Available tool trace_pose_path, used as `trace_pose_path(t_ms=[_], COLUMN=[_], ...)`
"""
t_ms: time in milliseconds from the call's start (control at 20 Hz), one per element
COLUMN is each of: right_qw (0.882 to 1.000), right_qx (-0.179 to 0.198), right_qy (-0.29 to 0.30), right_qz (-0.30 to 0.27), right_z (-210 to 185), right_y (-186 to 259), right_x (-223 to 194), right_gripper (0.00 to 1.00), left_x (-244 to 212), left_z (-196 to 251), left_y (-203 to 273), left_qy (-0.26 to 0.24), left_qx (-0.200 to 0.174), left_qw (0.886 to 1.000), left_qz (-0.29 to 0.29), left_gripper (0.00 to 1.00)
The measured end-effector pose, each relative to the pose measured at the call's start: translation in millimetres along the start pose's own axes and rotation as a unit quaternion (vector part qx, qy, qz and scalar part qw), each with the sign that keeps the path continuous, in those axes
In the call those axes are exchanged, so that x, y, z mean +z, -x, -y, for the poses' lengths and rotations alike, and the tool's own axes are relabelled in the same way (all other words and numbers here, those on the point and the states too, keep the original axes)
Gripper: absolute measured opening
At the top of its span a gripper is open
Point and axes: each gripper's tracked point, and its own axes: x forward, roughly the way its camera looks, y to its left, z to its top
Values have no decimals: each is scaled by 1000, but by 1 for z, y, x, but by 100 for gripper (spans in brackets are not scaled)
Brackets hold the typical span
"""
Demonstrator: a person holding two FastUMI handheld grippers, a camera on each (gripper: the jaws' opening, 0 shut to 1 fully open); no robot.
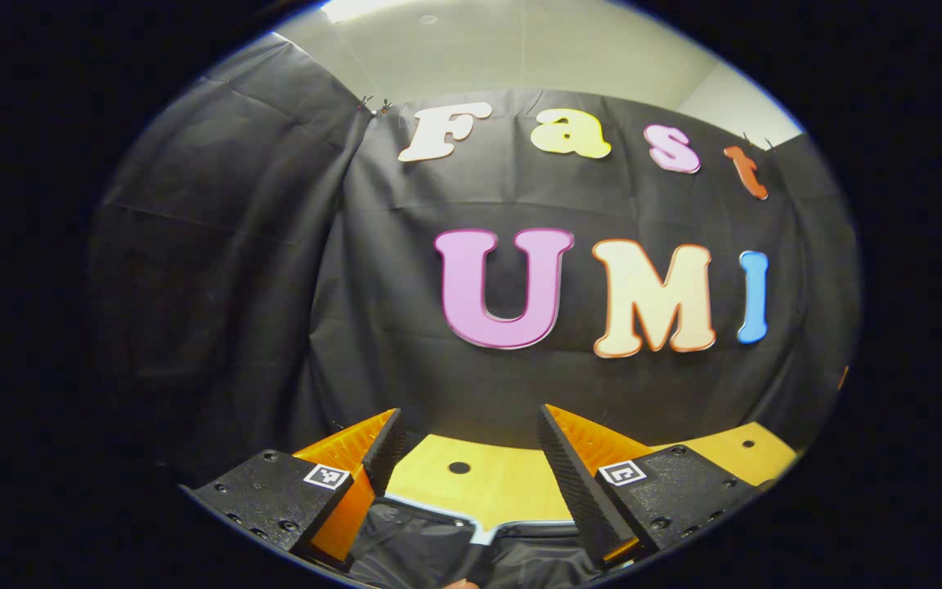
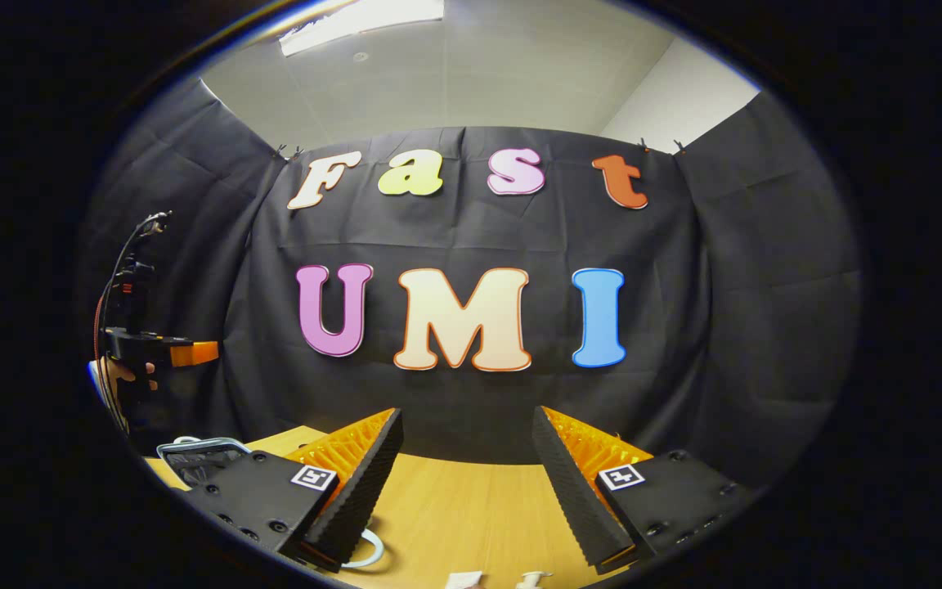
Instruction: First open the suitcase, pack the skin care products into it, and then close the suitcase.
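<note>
In the left gripper view, the left gripper [image 1: 471,474] has its two fingers apart, and between them, a little ahead, lies the table [image 1: 512,491]. Below the fingers, nearer to the camera, lies the suitcase [image 1: 430,548] on the table, its edge running between the two fingers. In the right gripper view, the right gripper [image 2: 467,483] stands over the table, which lies between its fingers and ahead of them. To the left of its left finger the suitcase is seen, and above it, farther left, the left gripper with a hand [image 2: 123,376] holding it. Behind the table hangs the wall [image 2: 724,327].
</note>
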Motion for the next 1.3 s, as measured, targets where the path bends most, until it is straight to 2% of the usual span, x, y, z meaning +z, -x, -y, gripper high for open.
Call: trace_pose_path(t_ms=[200, 450, 700, 850, 1000, 1150, 1300], right_qw=[1000, 1000, 999, 999, 999, 999, 998], right_qx=[-8, -4, 1, 2, 0, -6, -12], right_qy=[-6, -16, -36, -40, -44, -41, -40], right_qz=[14, 11, 1, -7, -17, -34, -56], right_z=[39, 75, 106, 120, 135, 150, 161], right_y=[14, 29, 43, 46, 46, 50, 53], right_x=[12, 8, -2, -11, -20, -35, -49], right_gripper=[100, 100, 100, 100, 100, 100, 100], left_x=[-2, -16, -43, -63, -103, -152, -199], left_z=[61, 129, 193, 224, 259, 292, 311], left_y=[30, 65, 101, 113, 120, 129, 139], left_qy=[22, 8, 23, 10, -6, -10, -25], left_qx=[-26, -59, -87, -107, -140, -176, -197], left_qw=[999, 998, 995, 992, 982, 966, 950], left_qz=[3, -8, -44, -69, -123, -187, -240], left_gripper=[94, 94, 95, 94, 95, 94, 96])
